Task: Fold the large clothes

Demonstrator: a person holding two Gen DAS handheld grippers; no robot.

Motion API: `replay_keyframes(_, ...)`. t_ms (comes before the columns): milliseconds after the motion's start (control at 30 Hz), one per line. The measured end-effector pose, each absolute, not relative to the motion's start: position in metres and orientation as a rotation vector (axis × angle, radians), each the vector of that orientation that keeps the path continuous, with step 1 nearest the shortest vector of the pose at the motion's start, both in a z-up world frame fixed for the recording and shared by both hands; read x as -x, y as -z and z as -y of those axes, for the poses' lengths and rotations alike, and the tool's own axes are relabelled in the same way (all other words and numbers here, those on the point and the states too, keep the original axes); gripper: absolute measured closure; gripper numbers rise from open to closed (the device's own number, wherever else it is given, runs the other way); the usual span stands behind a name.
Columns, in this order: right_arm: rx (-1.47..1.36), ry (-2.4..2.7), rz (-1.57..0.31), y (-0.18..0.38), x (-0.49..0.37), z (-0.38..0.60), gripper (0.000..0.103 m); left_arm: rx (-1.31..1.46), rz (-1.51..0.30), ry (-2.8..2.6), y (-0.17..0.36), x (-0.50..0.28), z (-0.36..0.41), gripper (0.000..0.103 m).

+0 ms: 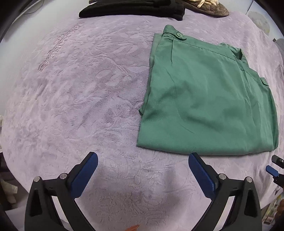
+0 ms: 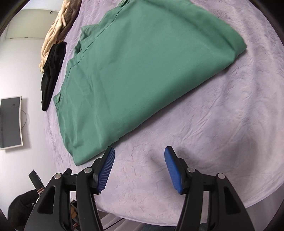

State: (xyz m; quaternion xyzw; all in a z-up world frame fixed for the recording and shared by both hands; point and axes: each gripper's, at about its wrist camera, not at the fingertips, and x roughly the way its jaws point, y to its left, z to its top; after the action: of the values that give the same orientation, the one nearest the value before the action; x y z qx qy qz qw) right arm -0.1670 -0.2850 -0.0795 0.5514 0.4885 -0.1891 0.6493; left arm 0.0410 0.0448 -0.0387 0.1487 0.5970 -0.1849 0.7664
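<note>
A green garment point(image 1: 204, 99) with buttoned tabs lies folded into a flat rectangle on the lilac bedspread point(image 1: 79, 88). My left gripper point(image 1: 142, 158) is open and empty, just in front of the garment's near left corner. The right gripper's blue tip point(image 1: 272, 169) shows at the right edge of the left wrist view. In the right wrist view the same green garment point(image 2: 142, 71) fills the upper middle. My right gripper point(image 2: 139, 151) is open and empty over the bedspread point(image 2: 213, 124), close to the garment's near corner.
A folded black garment point(image 1: 131, 8) and a brown and cream garment point(image 1: 204, 6) lie at the far edge of the bed. They also show in the right wrist view, black point(image 2: 51, 71) and cream point(image 2: 56, 26). A wall monitor point(image 2: 10, 122) hangs at left.
</note>
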Motion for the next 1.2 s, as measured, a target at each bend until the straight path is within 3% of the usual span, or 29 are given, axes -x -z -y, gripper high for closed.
replay_keyframes(67, -1.243, 0.408, -1.118, 0.080, 0.160, 0.277, 0.026, -0.325, -1.304, 0.398, 0.038, -0.041, -0.044, 0.001)
replay_keyframes(200, -1.205, 0.350, -1.116, 0.075, 0.146, 0.261, 0.024, -0.344, -1.327, 0.373, 0.048, -0.047, -0.035, 0.001)
replay_keyframes(333, -1.123, 0.264, -1.124, 0.067, 0.122, 0.241, 0.000, -0.334, -1.346, 0.355, 0.056, -0.051, -0.032, 0.001)
replay_keyframes(867, -1.326, 0.192, -1.160, 0.099, 0.097, 0.200, 0.000, -0.362, -1.381, 0.408, 0.070, -0.061, -0.036, 0.001)
replay_keyframes(1200, -1.458, 0.130, -1.026, 0.114, 0.093, 0.185, 0.000, -0.345, -1.402, 0.442, 0.080, -0.097, -0.042, 0.001)
